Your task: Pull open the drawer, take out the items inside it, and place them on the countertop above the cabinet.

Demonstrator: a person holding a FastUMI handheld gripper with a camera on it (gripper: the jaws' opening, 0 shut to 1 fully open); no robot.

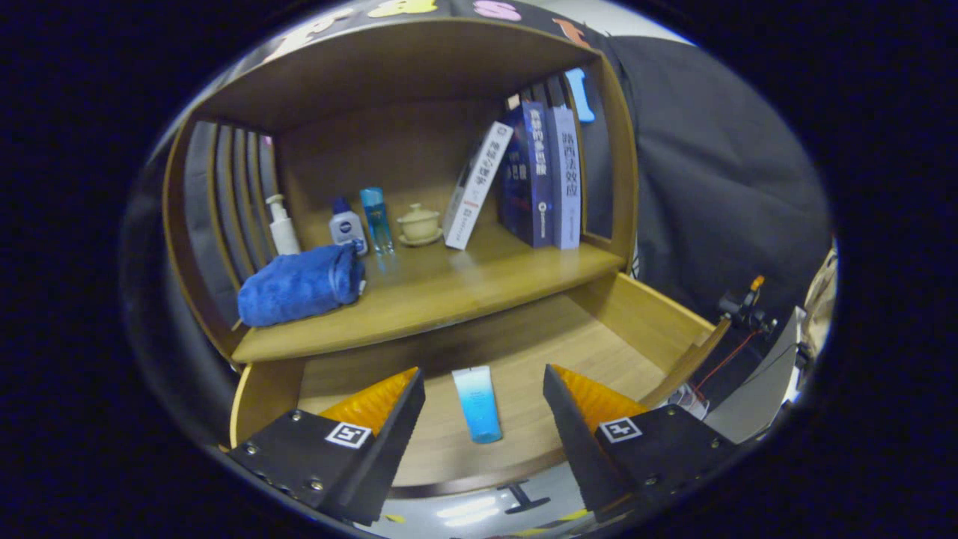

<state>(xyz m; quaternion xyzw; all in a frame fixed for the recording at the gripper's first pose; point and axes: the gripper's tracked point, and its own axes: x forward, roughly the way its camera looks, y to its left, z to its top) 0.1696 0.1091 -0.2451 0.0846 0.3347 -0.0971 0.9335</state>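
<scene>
Presently: gripper (483, 389) fingers wide apart, empty, over open drawer (636, 318) holding one blue tube (477, 404); countertop (449, 296): three bottles, one towel (299, 286).

A rolled blue towel (299, 285) lies beside a white pump bottle (283, 225), a small white bottle with a blue cap (346, 225), a slim blue bottle (376, 218) and a lidded cream cup on a saucer (419, 224). Right of these, one white book (477, 186) leans against upright dark blue books (540, 177).
</scene>
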